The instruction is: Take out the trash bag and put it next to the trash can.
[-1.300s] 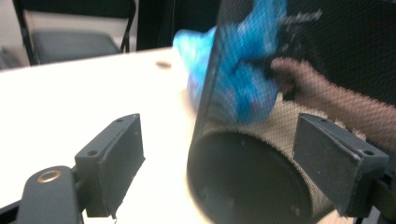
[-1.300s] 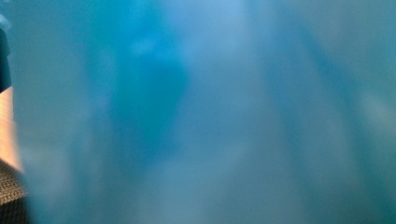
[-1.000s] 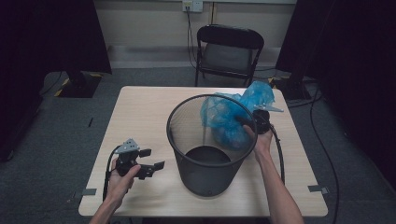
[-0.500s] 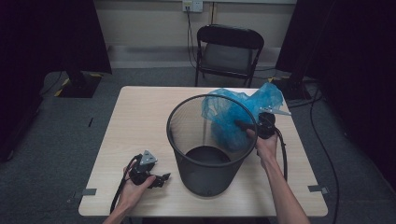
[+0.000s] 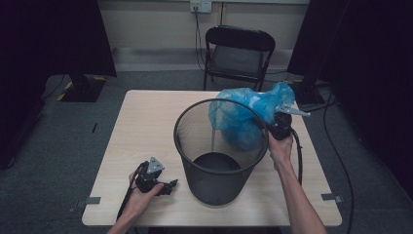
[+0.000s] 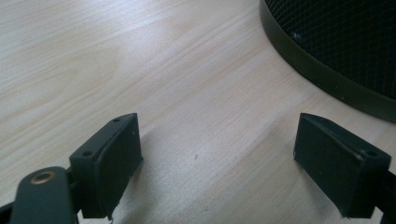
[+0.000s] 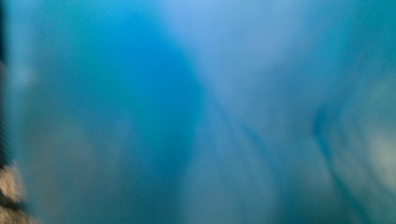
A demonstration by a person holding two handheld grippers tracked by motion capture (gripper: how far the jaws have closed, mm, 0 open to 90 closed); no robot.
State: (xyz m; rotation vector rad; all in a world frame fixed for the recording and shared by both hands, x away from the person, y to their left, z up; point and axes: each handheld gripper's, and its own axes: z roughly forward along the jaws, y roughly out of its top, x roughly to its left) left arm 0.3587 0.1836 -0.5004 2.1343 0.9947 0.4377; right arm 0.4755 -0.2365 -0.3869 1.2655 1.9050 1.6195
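The right gripper [image 5: 272,127] has just been closing and is clamped on the crumpled blue plastic bag [image 5: 243,117], which bulges over the far right rim of the black mesh wastebasket [image 5: 214,161], partly hanging inside. The left gripper [image 5: 168,185] rests on the wooden table [image 5: 146,122] just beside the basket's base, jaws spread wide with nothing but bare tabletop between them.

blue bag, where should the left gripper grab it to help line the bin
Probably the loose plastic at the bag's left edge, where it droops inside the bin's far rim. Come over the rim from the left: the right gripper is at the bag's right side, and the left gripper rests open on the table.
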